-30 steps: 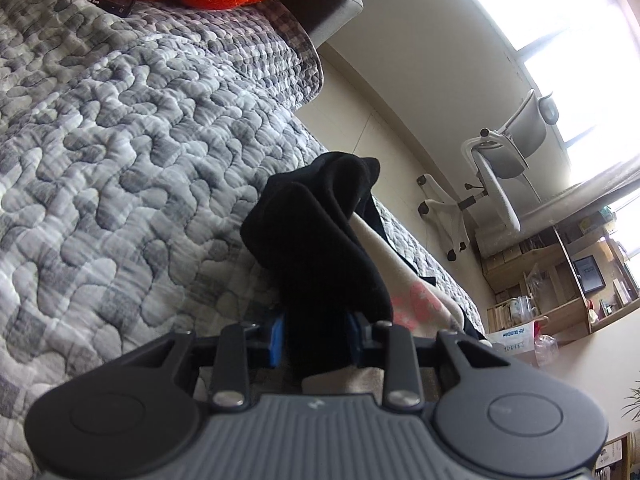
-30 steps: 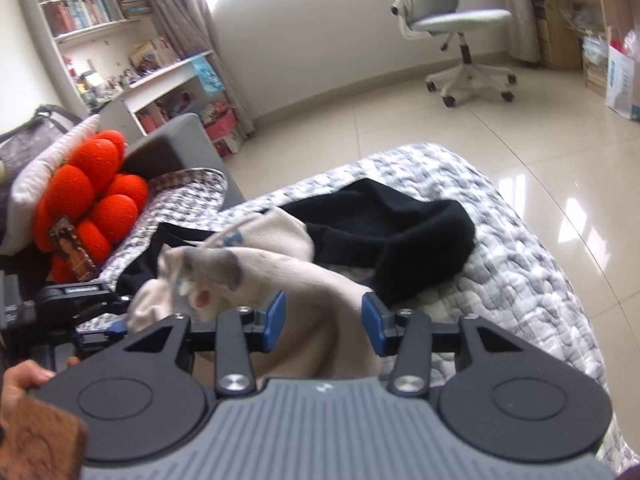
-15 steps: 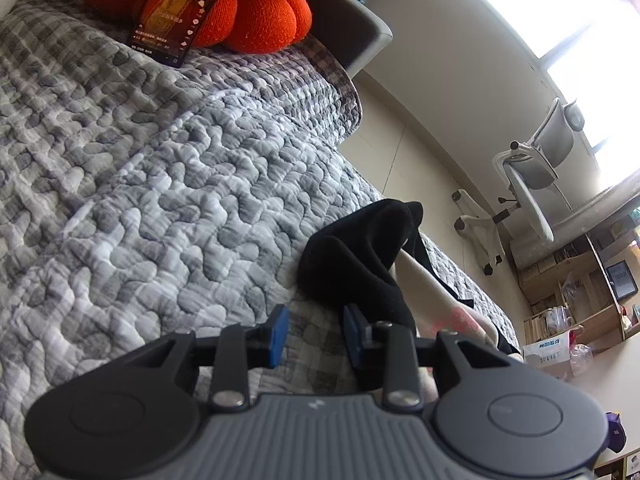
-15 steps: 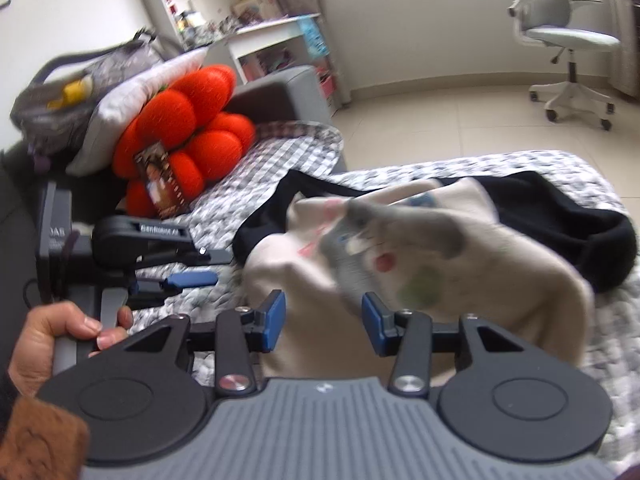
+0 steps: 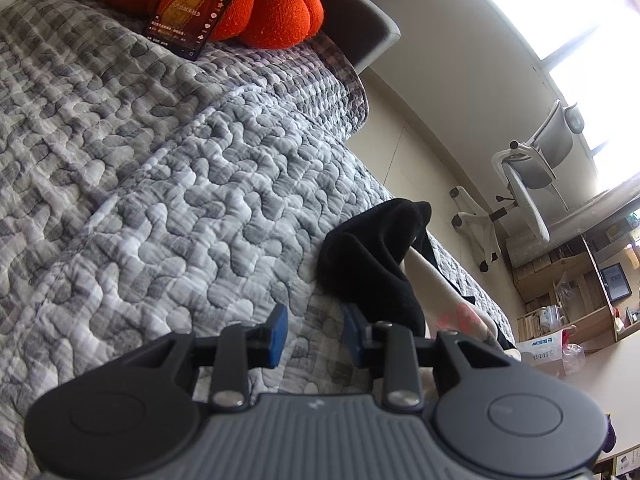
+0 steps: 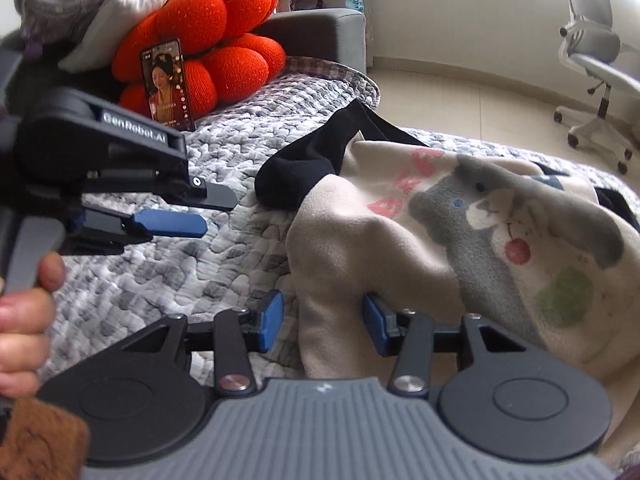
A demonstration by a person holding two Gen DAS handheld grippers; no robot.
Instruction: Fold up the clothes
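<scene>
We see a quilted cloth bedcover [image 5: 168, 184], grey and white, puckered and matt; on it a cream fleece garment [image 6: 460, 264], soft and fuzzy, with a printed grey animal; beside it a black knit garment [image 5: 372, 264], matt and dense; an orange cushion [image 6: 224, 40] looks nubbly and woollen; a phone [image 6: 166, 84] has a glossy glass face; the right gripper [image 6: 323, 320] is matt black plastic, ribbed grey, with ridged blue pads and shiny metal screws.

Light: bright daylight pouring from window [image 5: 580, 12], upper right, blown out white.
Floor [image 6: 460, 92]: soft glare.
Edges: strong fisheye bending.
Focus: left view crisp; right view slightly smeared, hand [image 6: 24, 312] blurred.
Shadows: soft, faint.
</scene>
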